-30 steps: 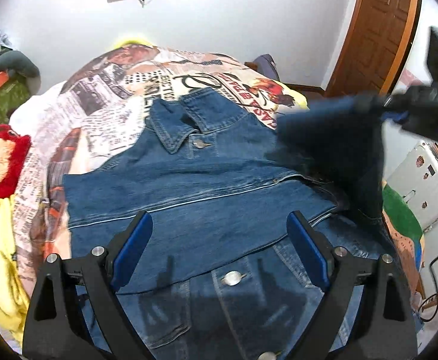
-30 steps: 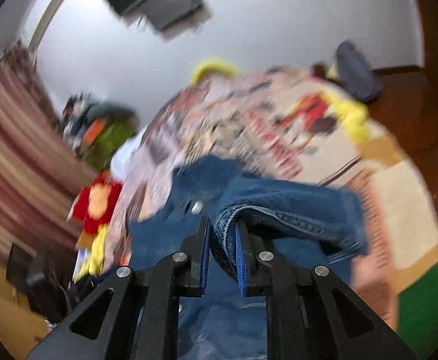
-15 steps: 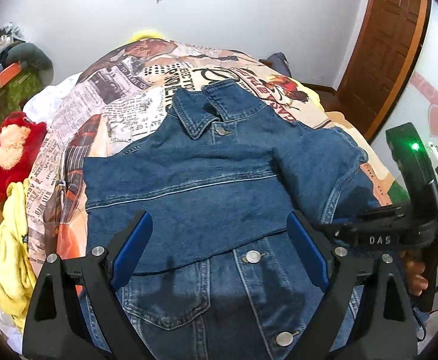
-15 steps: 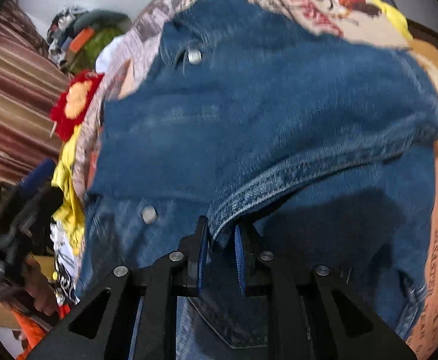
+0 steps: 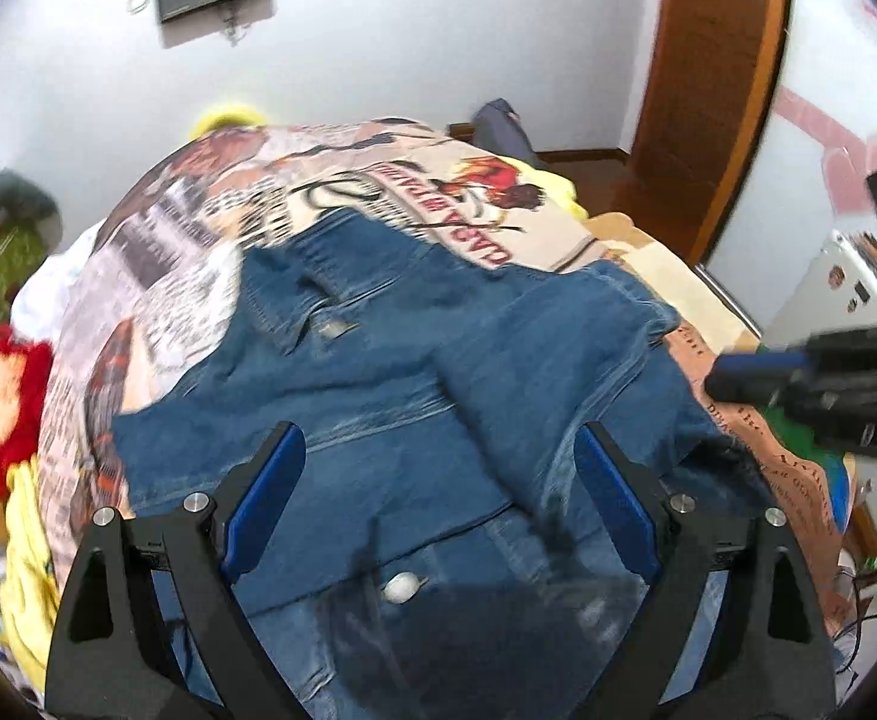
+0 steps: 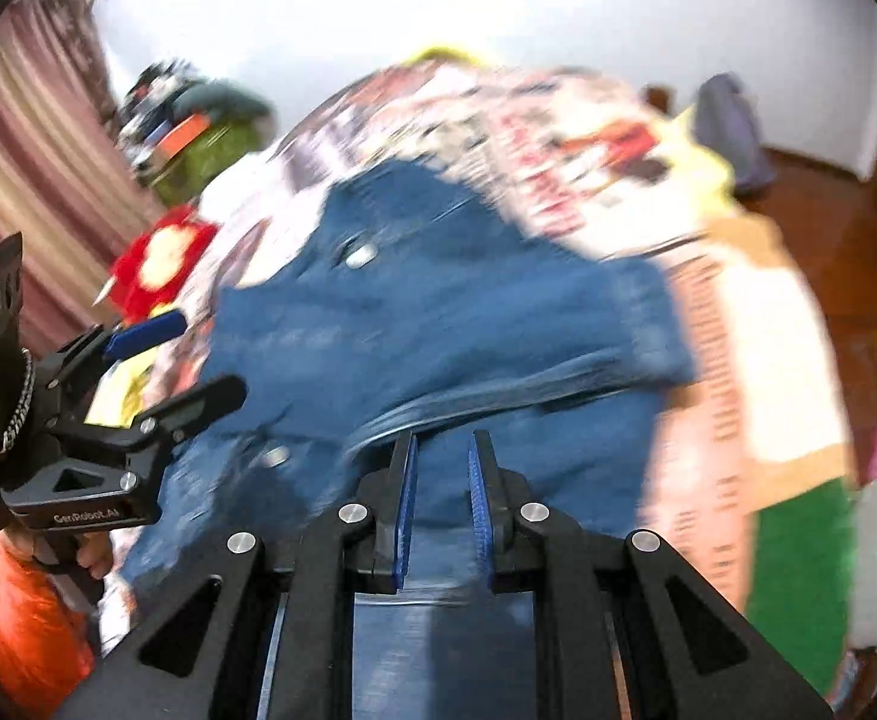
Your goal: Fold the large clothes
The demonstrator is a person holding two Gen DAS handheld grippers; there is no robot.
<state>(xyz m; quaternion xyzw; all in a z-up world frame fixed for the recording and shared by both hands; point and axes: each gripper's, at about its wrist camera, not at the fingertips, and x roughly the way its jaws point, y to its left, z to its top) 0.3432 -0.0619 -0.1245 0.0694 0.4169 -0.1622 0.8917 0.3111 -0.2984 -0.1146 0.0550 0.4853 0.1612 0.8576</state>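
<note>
Denim jacket (image 5: 378, 420) is lying front-up on the printed bedspread (image 5: 198, 252), its collar pointing toward the far wall. One sleeve (image 5: 558, 372) is lying folded in across the chest. The sleeve fold looks to be finishing, with the body folds yet to come.

The left gripper (image 5: 438, 438) is hovering over the lower front with its jaws standing wide and nothing between them. The right gripper (image 6: 443, 450) is showing its jaws nearly closed. Its own view is blurring too much to tell whether any denim is pinched. In the left wrist view its tip is sitting off the jacket's side edge, over the bedspread, apparently holding nothing.

The next move is probably calling for both grippers to be taking hold of the jacket's near edge or its other side. Thick denim will be resisting a crease, so the fold needs pressing flat.
</note>
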